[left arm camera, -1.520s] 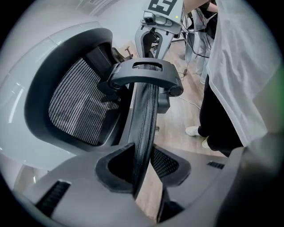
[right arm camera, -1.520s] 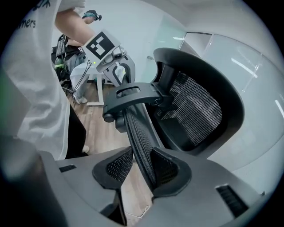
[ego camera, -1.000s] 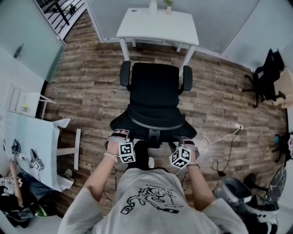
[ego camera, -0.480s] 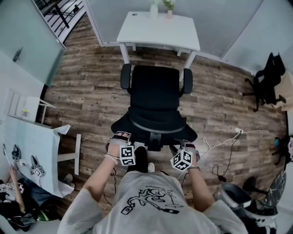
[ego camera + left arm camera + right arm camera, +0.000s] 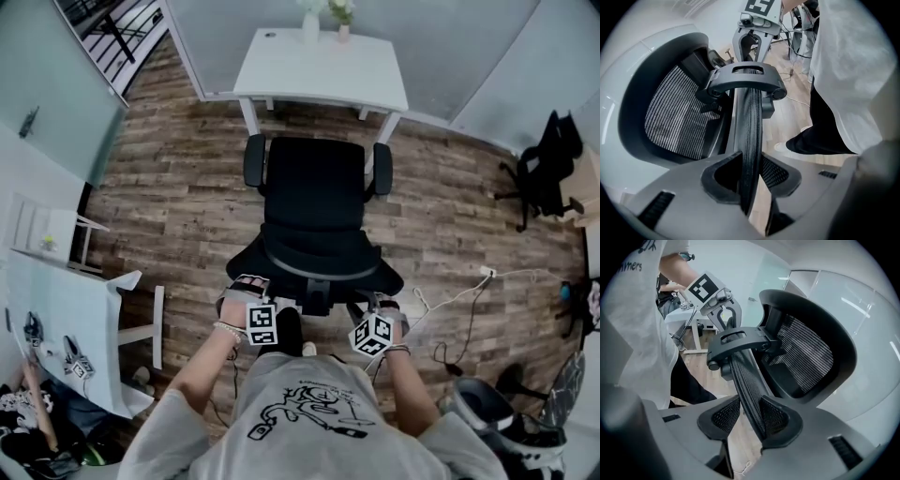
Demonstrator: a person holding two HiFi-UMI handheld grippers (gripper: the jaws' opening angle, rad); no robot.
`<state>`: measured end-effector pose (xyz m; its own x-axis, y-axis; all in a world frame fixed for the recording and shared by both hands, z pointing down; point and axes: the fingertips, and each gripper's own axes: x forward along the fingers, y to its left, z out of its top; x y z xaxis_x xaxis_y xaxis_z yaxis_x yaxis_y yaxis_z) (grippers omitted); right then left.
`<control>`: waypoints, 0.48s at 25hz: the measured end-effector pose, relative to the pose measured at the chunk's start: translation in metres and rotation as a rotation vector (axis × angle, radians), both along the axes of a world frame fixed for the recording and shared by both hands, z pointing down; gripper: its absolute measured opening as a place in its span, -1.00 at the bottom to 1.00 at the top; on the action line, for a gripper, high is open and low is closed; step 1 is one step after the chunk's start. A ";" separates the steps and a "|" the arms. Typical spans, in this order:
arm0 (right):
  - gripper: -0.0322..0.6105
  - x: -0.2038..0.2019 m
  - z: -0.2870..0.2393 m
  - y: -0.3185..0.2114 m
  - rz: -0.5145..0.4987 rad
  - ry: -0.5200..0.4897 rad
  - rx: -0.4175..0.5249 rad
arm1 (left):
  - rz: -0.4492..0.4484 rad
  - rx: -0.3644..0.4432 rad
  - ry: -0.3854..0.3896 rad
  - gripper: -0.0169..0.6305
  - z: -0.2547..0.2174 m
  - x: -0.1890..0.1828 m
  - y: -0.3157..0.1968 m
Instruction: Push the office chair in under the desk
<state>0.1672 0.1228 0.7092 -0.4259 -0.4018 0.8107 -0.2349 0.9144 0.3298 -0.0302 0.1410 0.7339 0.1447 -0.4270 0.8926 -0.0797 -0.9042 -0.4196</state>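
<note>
Head view: the office chair [image 5: 314,202] faces the white surface [image 5: 319,66], its front just at the surface's legs and not under it yet. There the backrest hides both claw tips. The claw views settle it: the left claw [image 5: 749,173] and the right claw [image 5: 751,420] each clamp the backrest rim [image 5: 750,117]. I can't see the chair base. Since a second ago the chair has crept nearer the surface.
</note>
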 end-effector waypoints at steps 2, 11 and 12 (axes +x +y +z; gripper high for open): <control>-0.41 -0.003 0.000 -0.006 -0.009 0.009 -0.005 | -0.011 0.002 0.005 -0.60 0.000 -0.003 -0.007; -0.41 -0.006 0.001 -0.036 0.002 0.011 -0.049 | -0.010 -0.005 0.022 -0.60 0.000 -0.006 -0.037; -0.41 -0.007 0.001 -0.039 0.004 0.011 -0.051 | -0.006 -0.005 0.025 -0.60 0.001 -0.007 -0.040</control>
<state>0.1602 0.0834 0.7103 -0.4152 -0.3612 0.8350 -0.2346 0.9293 0.2853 -0.0374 0.1008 0.7345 0.1644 -0.4237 0.8908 -0.0958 -0.9056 -0.4131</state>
